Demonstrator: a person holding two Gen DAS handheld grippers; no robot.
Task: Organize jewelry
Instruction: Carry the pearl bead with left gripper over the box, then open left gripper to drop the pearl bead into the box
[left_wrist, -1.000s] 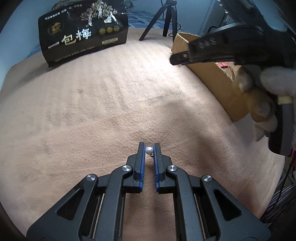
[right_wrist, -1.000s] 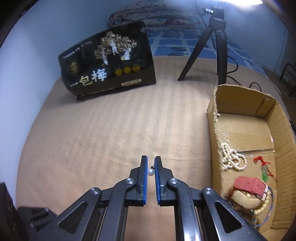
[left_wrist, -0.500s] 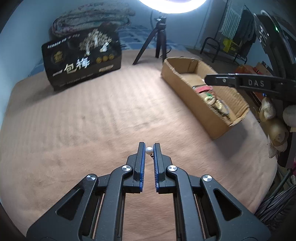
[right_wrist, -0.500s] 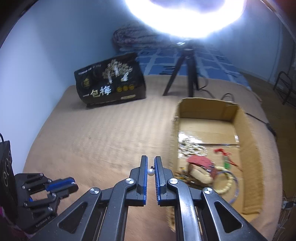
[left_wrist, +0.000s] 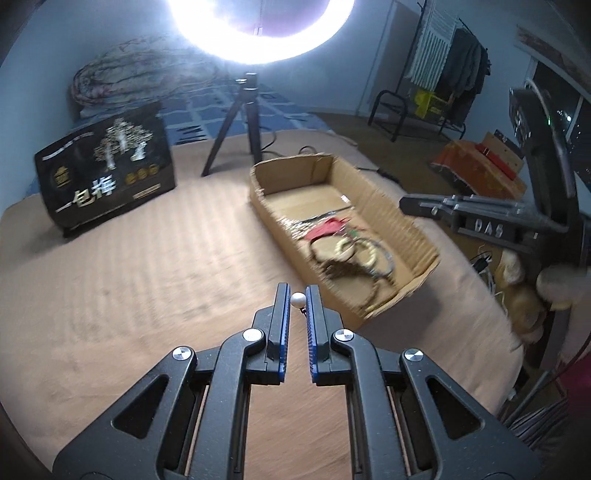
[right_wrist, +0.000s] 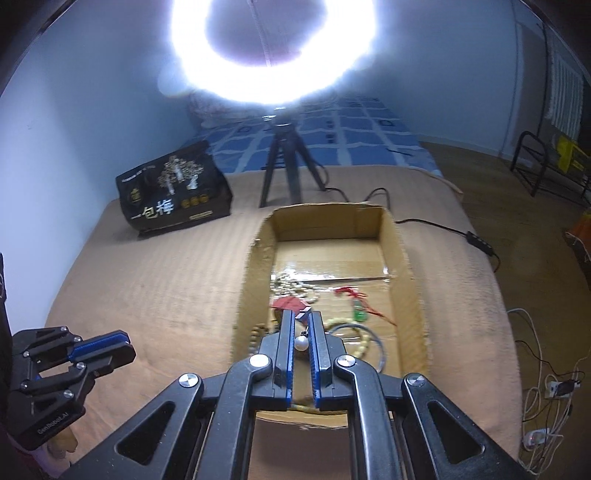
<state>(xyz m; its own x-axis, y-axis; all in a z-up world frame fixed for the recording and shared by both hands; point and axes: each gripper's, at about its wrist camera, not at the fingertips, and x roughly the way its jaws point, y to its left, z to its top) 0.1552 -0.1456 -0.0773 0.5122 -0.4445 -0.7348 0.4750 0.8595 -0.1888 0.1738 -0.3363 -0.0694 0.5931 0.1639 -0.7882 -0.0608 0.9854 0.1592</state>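
Observation:
My left gripper (left_wrist: 297, 288) is shut on a small white pearl earring (left_wrist: 297, 298), held above the tan blanket just left of the cardboard box (left_wrist: 384, 206). My right gripper (right_wrist: 302, 316) is shut on a second pearl earring (right_wrist: 301, 344) and hangs over the near end of the same box (right_wrist: 255, 266). Inside the box lie a cream bead necklace (right_wrist: 291, 286), a red pouch (right_wrist: 290, 304), a red cord with a green pendant (right_wrist: 356, 314) and bead bracelets (right_wrist: 364, 345). Each gripper shows in the other's view: the right one (left_wrist: 410, 205), the left one (right_wrist: 110, 345).
A black printed bag (left_wrist: 107, 181) stands at the back left of the blanket. A tripod (right_wrist: 282, 162) under a glaring ring light stands behind the box. A power cable (right_wrist: 436, 225) and cords trail off the blanket's right side. A gloved hand (left_wrist: 554, 280) holds the right gripper.
Both grippers rose and swung toward the box, each still pinching its pearl. The right gripper went from beside the box to over its near end; the box came nearer in the left view.

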